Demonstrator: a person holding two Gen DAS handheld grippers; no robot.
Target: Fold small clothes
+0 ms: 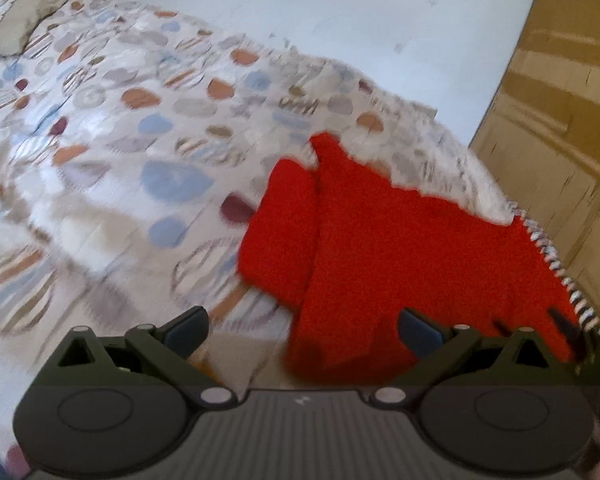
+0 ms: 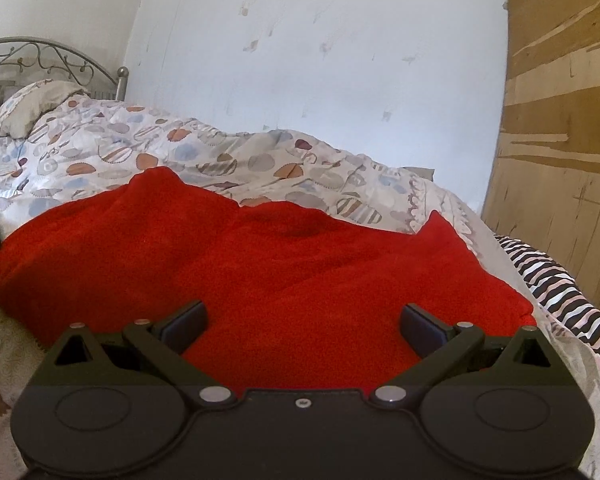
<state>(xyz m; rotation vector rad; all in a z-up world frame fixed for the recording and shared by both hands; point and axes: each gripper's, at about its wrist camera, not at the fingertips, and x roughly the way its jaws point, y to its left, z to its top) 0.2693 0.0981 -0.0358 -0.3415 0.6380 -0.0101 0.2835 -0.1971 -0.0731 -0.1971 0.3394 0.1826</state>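
Note:
A red fleece garment (image 1: pixel 380 248) lies on the patterned bedspread (image 1: pixel 112 152) near the bed's right edge, partly folded with a flap over its left side. My left gripper (image 1: pixel 302 330) is open above the garment's near left edge, holding nothing. In the right wrist view the red garment (image 2: pixel 260 264) fills the middle. My right gripper (image 2: pixel 302 326) is open just over its near edge, with nothing between the fingers. A dark tip of the other gripper (image 1: pixel 568 328) shows at the garment's right side.
A pillow (image 1: pixel 24 20) and a metal headboard (image 2: pixel 40 60) are at the far left. A white wall (image 2: pixel 320 60) runs behind the bed. A brown wooden panel (image 2: pixel 560 120) stands on the right. A striped cloth (image 2: pixel 560 292) lies at the bed's right edge.

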